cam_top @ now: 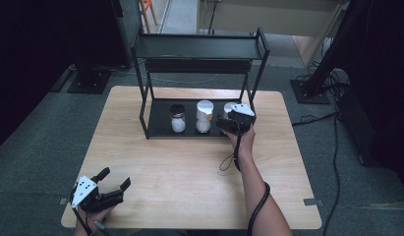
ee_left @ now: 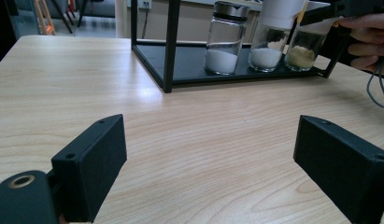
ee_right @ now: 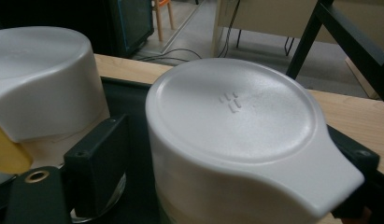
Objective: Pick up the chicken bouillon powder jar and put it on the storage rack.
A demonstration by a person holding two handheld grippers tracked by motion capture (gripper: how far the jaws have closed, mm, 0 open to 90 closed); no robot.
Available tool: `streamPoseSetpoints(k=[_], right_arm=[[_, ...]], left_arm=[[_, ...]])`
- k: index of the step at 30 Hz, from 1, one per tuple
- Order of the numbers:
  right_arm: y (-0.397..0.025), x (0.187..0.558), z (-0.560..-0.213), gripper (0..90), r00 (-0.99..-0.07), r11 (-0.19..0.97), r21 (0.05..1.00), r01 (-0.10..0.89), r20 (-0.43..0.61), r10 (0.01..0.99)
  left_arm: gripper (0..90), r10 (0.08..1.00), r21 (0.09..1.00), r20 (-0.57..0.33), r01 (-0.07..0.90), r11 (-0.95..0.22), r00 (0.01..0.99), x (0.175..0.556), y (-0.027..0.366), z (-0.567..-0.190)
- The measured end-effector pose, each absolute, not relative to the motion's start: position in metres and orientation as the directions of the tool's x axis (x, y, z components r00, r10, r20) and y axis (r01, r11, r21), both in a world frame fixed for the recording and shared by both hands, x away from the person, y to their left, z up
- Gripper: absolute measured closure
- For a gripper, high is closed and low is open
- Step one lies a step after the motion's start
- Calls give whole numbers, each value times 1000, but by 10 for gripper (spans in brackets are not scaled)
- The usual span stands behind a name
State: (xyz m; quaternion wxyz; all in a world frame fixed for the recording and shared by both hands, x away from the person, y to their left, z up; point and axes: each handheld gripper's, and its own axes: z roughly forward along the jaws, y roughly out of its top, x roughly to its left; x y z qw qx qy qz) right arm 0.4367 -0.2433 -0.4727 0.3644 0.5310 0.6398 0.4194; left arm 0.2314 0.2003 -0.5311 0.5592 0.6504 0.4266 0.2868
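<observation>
Three spice jars stand in a row on the lower shelf of a black rack (cam_top: 158, 125). The left jar (cam_top: 178, 118) (ee_left: 222, 42) has a dark metal lid and white grains. The middle jar (cam_top: 204, 116) (ee_left: 270, 44) has a white lid. My right gripper (cam_top: 229, 114) (ee_right: 231, 147) is open, its jaws straddling the right jar's white lid (ee_right: 236, 116), with a thin gap at the left jaw. That right jar (ee_left: 303, 49) holds yellowish powder. My left gripper (cam_top: 116, 177) (ee_left: 213, 135) hangs open and empty over the table's near left corner.
The rack's upper shelf (cam_top: 199, 46) is bare and overhangs the jars. The rack's front left post (ee_left: 171, 46) rises between the left gripper and the jars. Bare wooden table (cam_top: 189, 167) lies between the two grippers. A cable (cam_top: 228, 160) loops down from the right hand.
</observation>
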Motion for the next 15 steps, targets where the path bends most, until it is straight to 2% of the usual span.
streamPoseSetpoints(k=[15], right_arm=[[-249, 419, -474, 121, -214, 94, 928, 360, -16, 977]], left_arm=[[98, 874, 973, -103, 233, -11, 474, 231, 200, -531]])
